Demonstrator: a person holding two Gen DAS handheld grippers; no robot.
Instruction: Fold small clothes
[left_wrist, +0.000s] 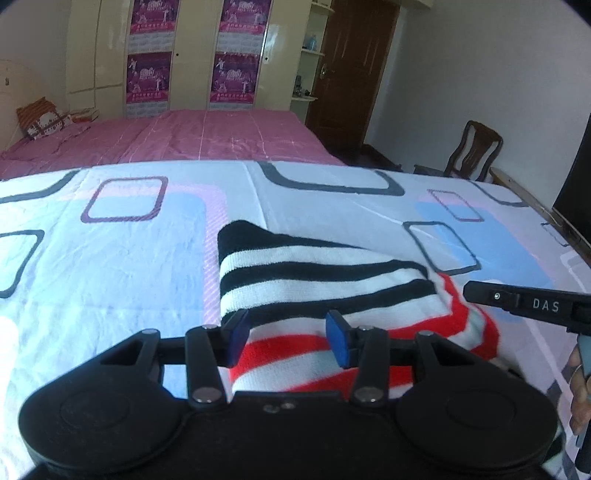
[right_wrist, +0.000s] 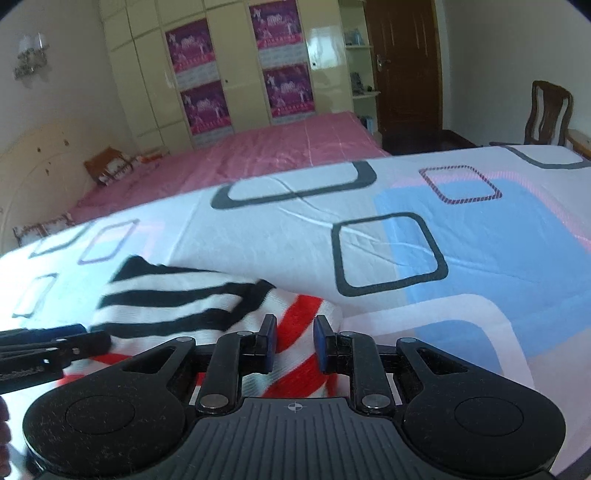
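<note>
The striped garment (left_wrist: 314, 280) looks soft, ribbed knit; the bed sheet (left_wrist: 110, 266) is smooth printed cloth (faintly creased); the far wardrobe (left_wrist: 110, 55) is glossy.

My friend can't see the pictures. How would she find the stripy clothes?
Look at the white bedsheet printed with blue and dark squares. The striped garment lies folded on it, just past the two grippers. Nothing else there has stripes: black-and-white on top, red-and-white beneath.
</note>
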